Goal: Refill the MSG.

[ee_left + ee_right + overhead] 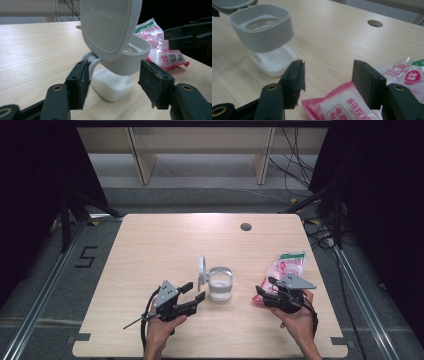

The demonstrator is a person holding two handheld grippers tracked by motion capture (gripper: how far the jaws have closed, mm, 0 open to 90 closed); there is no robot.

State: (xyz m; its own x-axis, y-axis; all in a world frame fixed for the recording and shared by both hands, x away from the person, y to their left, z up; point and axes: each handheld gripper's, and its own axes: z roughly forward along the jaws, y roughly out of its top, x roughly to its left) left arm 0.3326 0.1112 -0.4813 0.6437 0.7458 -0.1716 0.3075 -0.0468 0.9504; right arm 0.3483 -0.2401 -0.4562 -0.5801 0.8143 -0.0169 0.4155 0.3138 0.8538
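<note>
Bare tabletop [165, 240] surrounds the jar [220, 284]; both grippers' fingers apart, right gripper [274, 292] over bag [286, 268].

The jar [220, 284] stands in the middle of the surface [160, 245]. Its lid [202, 270] stands on its left. The bag [286, 270] lies to its right.

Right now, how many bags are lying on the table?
1. The pink and white bag lies at the right side of the table, right of the open jar, with the right claw at its near end.
</note>
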